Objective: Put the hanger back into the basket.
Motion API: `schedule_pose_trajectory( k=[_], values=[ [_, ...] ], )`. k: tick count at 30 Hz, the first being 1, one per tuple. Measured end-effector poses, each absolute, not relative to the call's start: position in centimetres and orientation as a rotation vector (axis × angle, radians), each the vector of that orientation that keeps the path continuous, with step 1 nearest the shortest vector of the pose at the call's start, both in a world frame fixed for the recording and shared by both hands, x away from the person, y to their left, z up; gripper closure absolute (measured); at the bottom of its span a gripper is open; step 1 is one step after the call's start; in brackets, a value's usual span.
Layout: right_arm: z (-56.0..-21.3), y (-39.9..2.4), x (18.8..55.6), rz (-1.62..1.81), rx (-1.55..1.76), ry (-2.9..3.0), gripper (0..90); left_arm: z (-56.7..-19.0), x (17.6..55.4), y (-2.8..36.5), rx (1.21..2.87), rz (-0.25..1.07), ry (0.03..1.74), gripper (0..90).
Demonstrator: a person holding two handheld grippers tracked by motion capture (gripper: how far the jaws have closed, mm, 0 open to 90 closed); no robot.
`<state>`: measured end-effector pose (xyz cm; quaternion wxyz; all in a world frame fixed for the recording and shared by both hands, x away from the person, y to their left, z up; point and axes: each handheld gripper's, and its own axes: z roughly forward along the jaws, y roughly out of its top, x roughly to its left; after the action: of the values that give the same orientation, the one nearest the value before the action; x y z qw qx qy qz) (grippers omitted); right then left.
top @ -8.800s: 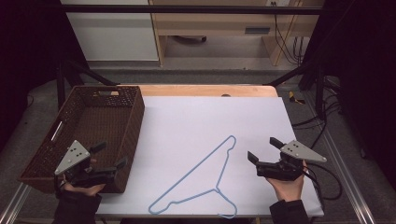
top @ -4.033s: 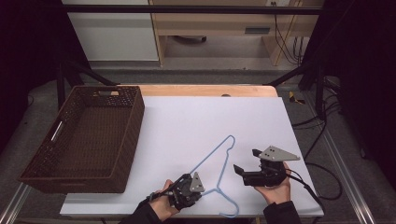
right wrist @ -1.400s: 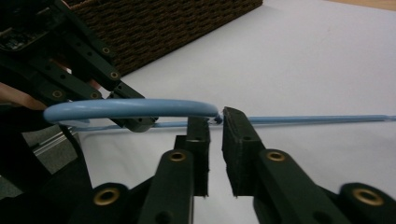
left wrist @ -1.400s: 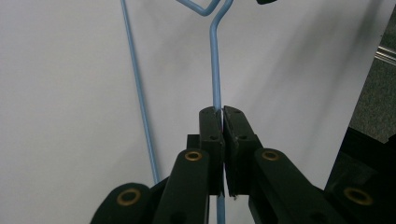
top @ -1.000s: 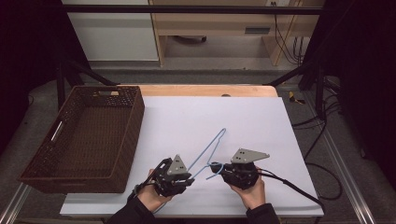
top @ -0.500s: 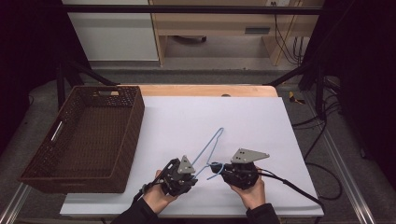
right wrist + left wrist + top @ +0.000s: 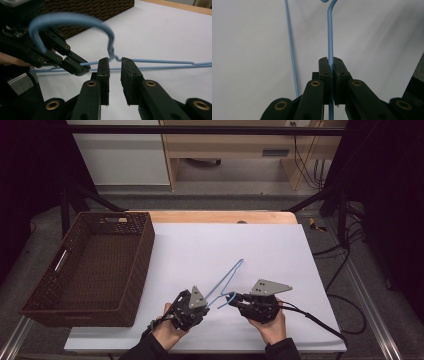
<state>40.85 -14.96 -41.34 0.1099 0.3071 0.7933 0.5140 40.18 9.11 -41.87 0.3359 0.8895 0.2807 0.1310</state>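
A light-blue wire hanger (image 7: 231, 274) is held near the front of the white table (image 7: 270, 245), its far shoulder angled away and up to the right. My left gripper (image 7: 207, 304) is shut on one straight wire (image 7: 329, 37) of the hanger, which runs right through its jaws (image 7: 331, 62). My right gripper (image 7: 235, 300) faces it from the right. Its jaws (image 7: 114, 61) stand a little apart, with the hanger's twisted neck (image 7: 113, 55) at their tips and the hook (image 7: 72, 18) curling up and left. The right gripper view also shows the left gripper (image 7: 80, 68) clamped on the wire.
A dark brown wicker basket (image 7: 55, 307) stands on the left side of the table, close to my left hand. A wooden strip (image 7: 220, 216) runs along the table's far edge. Cables (image 7: 320, 322) trail from the right gripper off the right edge.
Both grippers came in from the table's sides to the hanger, and the left one closed on its wire. In the last second the left gripper shifted slightly right; the hanger barely moved.
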Motion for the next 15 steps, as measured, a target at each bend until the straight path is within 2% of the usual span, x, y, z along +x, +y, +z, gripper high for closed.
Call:
schedule_pose_trajectory(
  k=[7,15],
  values=[
    [-40.9,-16.6,40.7,1.522,0.915,2.290,67.5,-40.3,40.1,10.4,2.266,0.325,0.719,87.1],
    [-40.3,-19.7,40.6,1.533,0.972,2.185,43.9,-38.6,40.1,11.9,2.230,0.310,0.670,87.1]
  ],
)
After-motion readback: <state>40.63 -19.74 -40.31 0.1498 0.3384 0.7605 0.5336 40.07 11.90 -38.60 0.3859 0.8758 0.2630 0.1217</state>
